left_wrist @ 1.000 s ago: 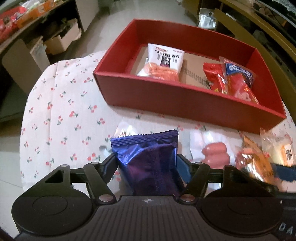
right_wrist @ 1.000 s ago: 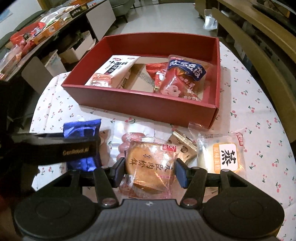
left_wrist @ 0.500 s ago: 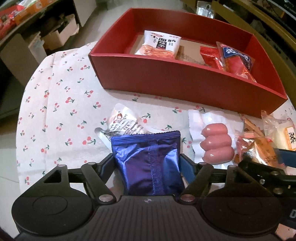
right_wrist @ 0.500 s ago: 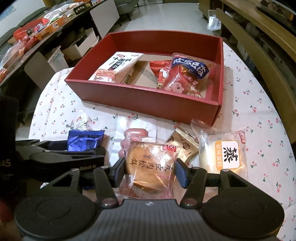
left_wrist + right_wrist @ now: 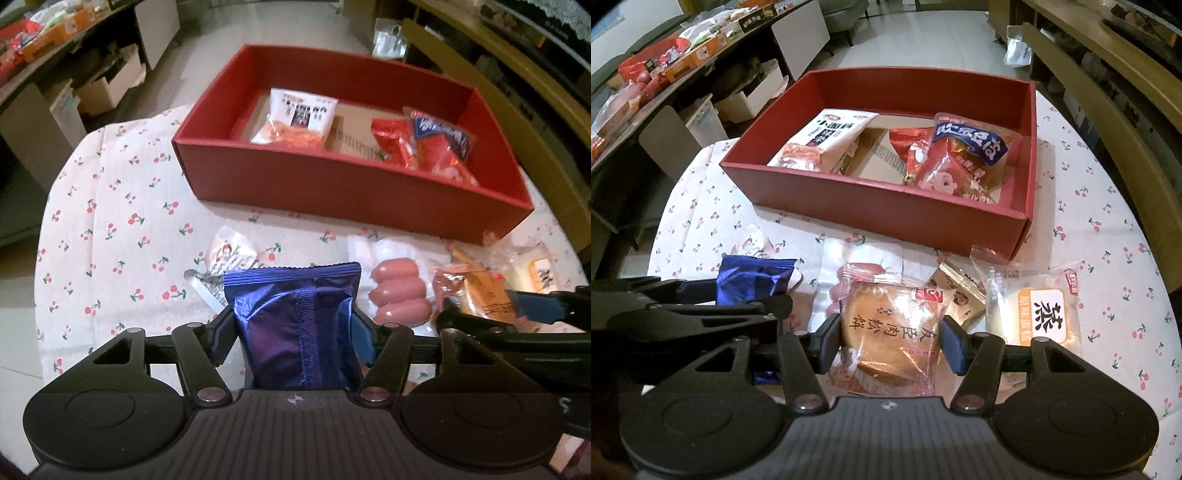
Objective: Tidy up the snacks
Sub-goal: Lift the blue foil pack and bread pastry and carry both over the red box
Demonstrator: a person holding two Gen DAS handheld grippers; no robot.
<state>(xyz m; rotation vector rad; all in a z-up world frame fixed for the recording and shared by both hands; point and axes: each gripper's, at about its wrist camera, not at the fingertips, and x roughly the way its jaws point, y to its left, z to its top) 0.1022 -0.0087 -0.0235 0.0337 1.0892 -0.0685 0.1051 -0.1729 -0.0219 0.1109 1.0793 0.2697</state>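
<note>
- Left tongs [image 5: 293,325] angled steeply down, jaws just narrowed, pads pinching a blue packet [image 5: 299,325].
- Right tongs [image 5: 890,341] tilted down alike beside them, clamped on a pastry packet [image 5: 892,326].

cherry-print tablecloth [image 5: 110,206] | cardboard boxes [image 5: 107,88], maybe storage | wooden bench [image 5: 1115,122]

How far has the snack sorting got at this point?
Done: three packets lie in the red box. In hand: left gripper holds a blue packet, its jaws just closing; right gripper holds a pastry. Left: sausages and other packets on the tablecloth.
</note>
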